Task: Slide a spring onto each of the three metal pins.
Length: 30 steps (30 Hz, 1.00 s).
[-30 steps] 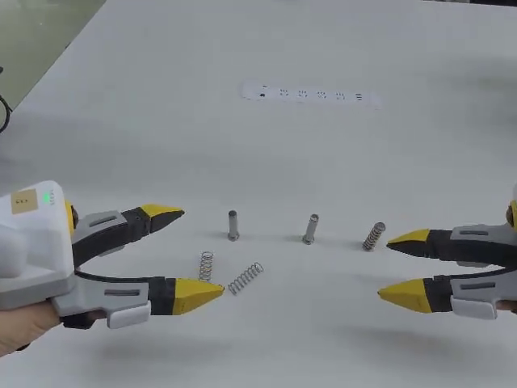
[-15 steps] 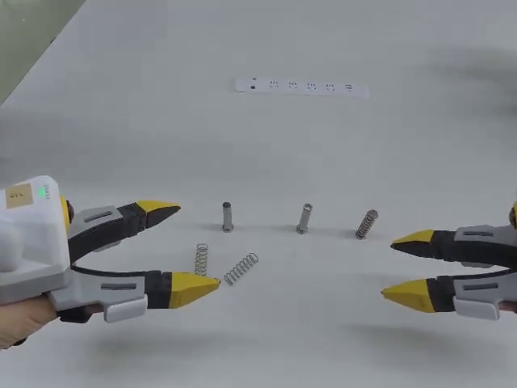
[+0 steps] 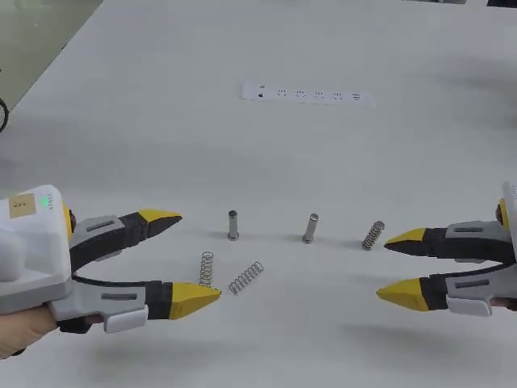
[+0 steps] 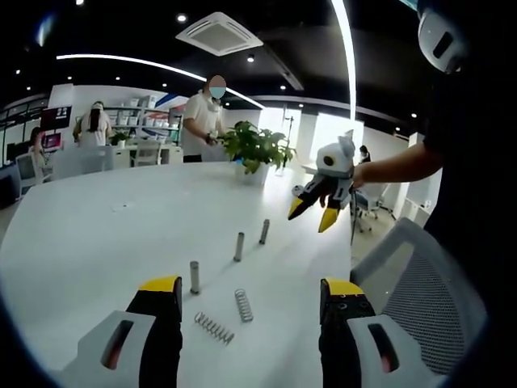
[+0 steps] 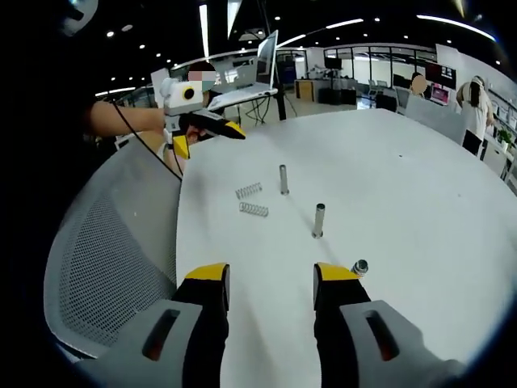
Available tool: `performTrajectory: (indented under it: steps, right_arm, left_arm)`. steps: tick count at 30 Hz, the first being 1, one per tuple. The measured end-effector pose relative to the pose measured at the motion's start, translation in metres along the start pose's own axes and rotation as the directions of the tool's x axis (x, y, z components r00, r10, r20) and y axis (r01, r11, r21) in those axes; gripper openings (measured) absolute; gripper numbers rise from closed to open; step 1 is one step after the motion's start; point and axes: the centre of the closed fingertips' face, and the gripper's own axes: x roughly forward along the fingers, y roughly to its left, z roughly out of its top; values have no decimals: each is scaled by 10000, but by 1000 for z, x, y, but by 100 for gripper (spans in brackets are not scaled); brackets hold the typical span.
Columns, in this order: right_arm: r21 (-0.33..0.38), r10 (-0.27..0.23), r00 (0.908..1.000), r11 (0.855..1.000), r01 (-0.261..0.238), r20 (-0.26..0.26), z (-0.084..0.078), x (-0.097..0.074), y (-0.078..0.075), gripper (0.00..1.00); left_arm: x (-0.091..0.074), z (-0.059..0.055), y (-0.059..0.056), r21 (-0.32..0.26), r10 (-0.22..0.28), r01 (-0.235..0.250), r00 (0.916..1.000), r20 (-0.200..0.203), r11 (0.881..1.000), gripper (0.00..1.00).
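Three short metal pins stand in a row on the white table: the left pin (image 3: pixel 233 225), the middle pin (image 3: pixel 311 228) and the right pin (image 3: pixel 373 235), which carries a spring. Two loose springs (image 3: pixel 206 268) (image 3: pixel 245 277) lie just in front of the left pin. My left gripper (image 3: pixel 192 256) hovers open beside the loose springs, holding nothing. My right gripper (image 3: pixel 388 268) is open and empty just right of the sprung pin. In the left gripper view the springs (image 4: pixel 242 305) (image 4: pixel 213 328) lie between my jaws. In the right gripper view the sprung pin (image 5: pixel 359 267) sits near my right fingertip.
A white power strip (image 3: pixel 308 94) lies flat at the back of the table. A grey mesh chair (image 5: pixel 113 250) stands at the table's near edge. People stand by a plant (image 4: pixel 254 147) beyond the far end.
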Motion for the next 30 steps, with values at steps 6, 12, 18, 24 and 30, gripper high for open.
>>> performTrajectory:
  steps: [6, 12, 18, 24, 30]
  right_arm:
    - [-662, 354, 9988, 9971, -376, -336, 10, 12, 2, 39]
    - [-1555, 745, 9937, 9840, -869, -841, 22, 29, 10, 38]
    - [-2467, 1178, 9846, 9579, -1469, -1289, 38, 50, 23, 37]
    - [-3126, 1542, 9750, 9290, -1982, -1598, 48, 69, 33, 36]
    - [-3849, 1731, 9586, 8882, -2511, -2260, 48, 88, 41, 34]
  left_arm:
    - [-1, -1, 1, -58, 15, -15, 10000, -4, 10000, 64]
    - [-1, -2, 1, -46, 7, -7, 10000, -32, 10000, 64]
    - [-1, -2, 1, -58, -22, 22, 10000, 12, 10000, 64]
    - [-2, -2, 2, -88, -17, 18, 10000, 60, 10000, 64]
    - [-4, -4, 2, -123, 20, -19, 10000, 61, 9999, 63]
